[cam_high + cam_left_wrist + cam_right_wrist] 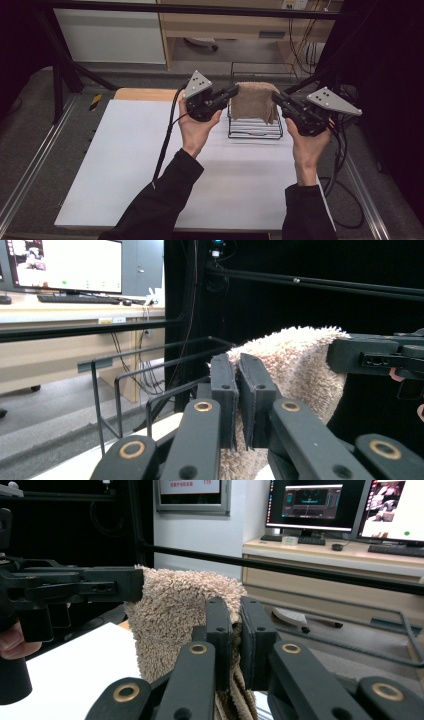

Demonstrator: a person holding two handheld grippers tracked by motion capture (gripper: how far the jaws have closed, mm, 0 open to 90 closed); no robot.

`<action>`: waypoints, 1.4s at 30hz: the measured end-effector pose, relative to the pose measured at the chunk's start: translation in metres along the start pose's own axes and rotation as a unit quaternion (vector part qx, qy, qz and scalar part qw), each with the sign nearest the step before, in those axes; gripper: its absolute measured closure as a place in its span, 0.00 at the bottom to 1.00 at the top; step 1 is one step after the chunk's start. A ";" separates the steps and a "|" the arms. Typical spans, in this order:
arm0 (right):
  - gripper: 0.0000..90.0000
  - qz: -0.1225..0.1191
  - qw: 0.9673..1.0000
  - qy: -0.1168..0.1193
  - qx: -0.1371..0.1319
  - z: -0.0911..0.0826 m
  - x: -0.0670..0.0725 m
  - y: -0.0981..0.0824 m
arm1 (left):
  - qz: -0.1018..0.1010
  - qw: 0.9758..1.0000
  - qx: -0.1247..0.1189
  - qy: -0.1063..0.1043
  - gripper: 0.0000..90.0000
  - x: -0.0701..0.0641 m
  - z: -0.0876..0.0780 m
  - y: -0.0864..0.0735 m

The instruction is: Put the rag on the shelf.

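1. A person seated at a white table (150, 165) lifts a beige terry towel (254, 102) between two hand-held tools, seen from the high view.

2. The left tool (235, 91) sits at about 11 o'clock from the table's middle, its jaws narrow and clamped on the towel's left top corner; in the left gripper view (239, 390) the pile is pinched tightly between the two black jaws.

3. The right tool (276, 97) sits at about 1 o'clock, its jaws likewise narrow and closed on the towel's right top corner; the right gripper view (235, 635) shows cloth squeezed between the jaws and hanging below them.

4. The towel is stretched between the two tools at roughly 12 o'clock, held in the air, its lower part draping down in front of a black wire rack (255, 131).

5. The wire rack stands on the far edge of the table, directly beneath and behind the towel; whether the cloth touches its wires cannot be told.

6. Dark sleeves (165, 200) enter from 6 o'clock; a cable (167, 140) trails from the left tool across the table.

7. In both gripper views, monitors (320, 505) and a desk (340, 555) stand in the background.
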State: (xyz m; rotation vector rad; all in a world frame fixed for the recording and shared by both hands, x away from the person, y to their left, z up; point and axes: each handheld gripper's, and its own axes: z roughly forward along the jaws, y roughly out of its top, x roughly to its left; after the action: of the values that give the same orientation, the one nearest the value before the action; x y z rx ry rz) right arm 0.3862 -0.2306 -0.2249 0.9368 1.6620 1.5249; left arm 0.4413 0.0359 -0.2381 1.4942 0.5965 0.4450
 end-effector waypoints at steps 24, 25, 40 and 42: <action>0.94 -0.013 0.999 -0.023 -0.021 0.007 -0.018 0.035 | 0.007 0.999 -0.033 0.005 0.95 0.003 0.025 0.034; 0.94 -0.015 0.999 -0.023 -0.021 0.007 -0.019 0.037 | 0.007 0.999 -0.033 0.005 0.95 0.003 0.026 0.035; 0.94 -0.018 0.999 -0.034 -0.030 0.017 -0.033 0.055 | 0.013 0.999 -0.043 0.016 0.95 0.007 0.044 0.053; 0.94 -0.015 0.999 -0.033 -0.031 0.020 -0.036 0.056 | 0.016 0.999 -0.040 0.019 0.95 0.009 0.047 0.054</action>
State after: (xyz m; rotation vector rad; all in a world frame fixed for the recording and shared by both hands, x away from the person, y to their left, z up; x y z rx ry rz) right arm 0.4247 -0.2488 -0.1700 0.9146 1.5682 1.5006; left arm 0.4817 0.0069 -0.1858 1.4230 0.5783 0.5169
